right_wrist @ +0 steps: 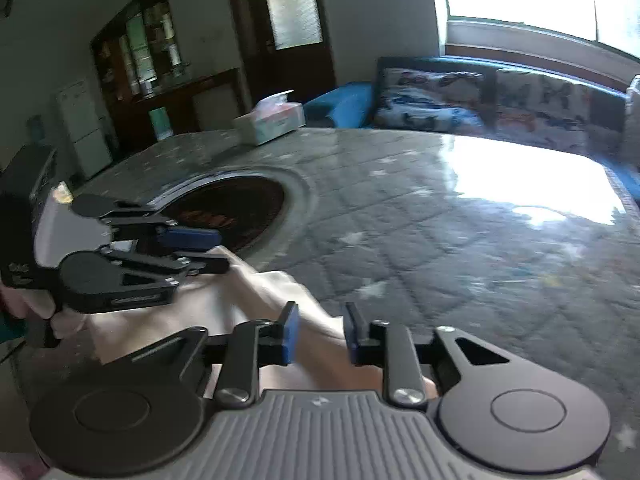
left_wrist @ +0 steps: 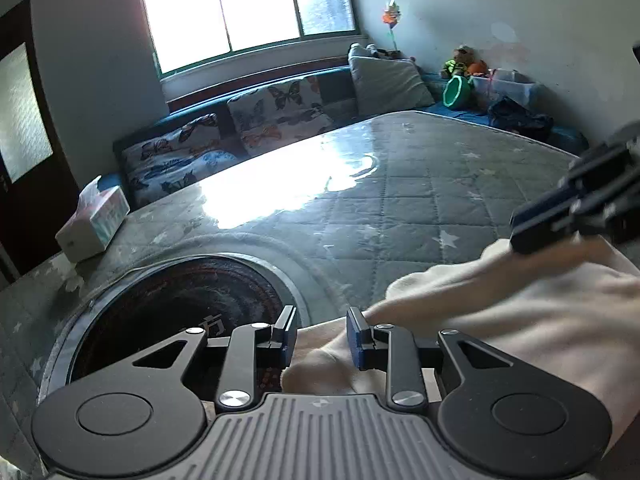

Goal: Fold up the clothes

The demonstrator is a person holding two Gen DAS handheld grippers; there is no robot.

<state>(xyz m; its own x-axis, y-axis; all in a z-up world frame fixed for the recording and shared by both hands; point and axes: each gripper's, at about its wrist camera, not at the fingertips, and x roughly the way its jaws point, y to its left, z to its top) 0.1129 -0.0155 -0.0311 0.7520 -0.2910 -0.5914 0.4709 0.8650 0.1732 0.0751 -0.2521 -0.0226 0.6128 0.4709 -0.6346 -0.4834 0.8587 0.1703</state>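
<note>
A cream garment [left_wrist: 520, 312] lies bunched on the near edge of a table [left_wrist: 420, 200] covered in grey quilted cloth with stars. In the left wrist view my left gripper [left_wrist: 322, 334] hangs low over the garment's left end, jaws apart, with cloth showing in the gap and no pad pressing on it. The right gripper [left_wrist: 524, 232] comes in from the right, its tip at the garment's far edge. In the right wrist view my right gripper [right_wrist: 322, 332] has a gap between its jaws above the garment [right_wrist: 240, 292], and the left gripper [right_wrist: 218, 250] stands open at the cloth's left corner.
A round dark recess [left_wrist: 176, 304] is sunk into the table just left of the garment, also the recess [right_wrist: 228, 208]. A tissue box [left_wrist: 96, 220] sits at the far left corner. A sofa with butterfly cushions [left_wrist: 276, 112] runs behind the table under a window.
</note>
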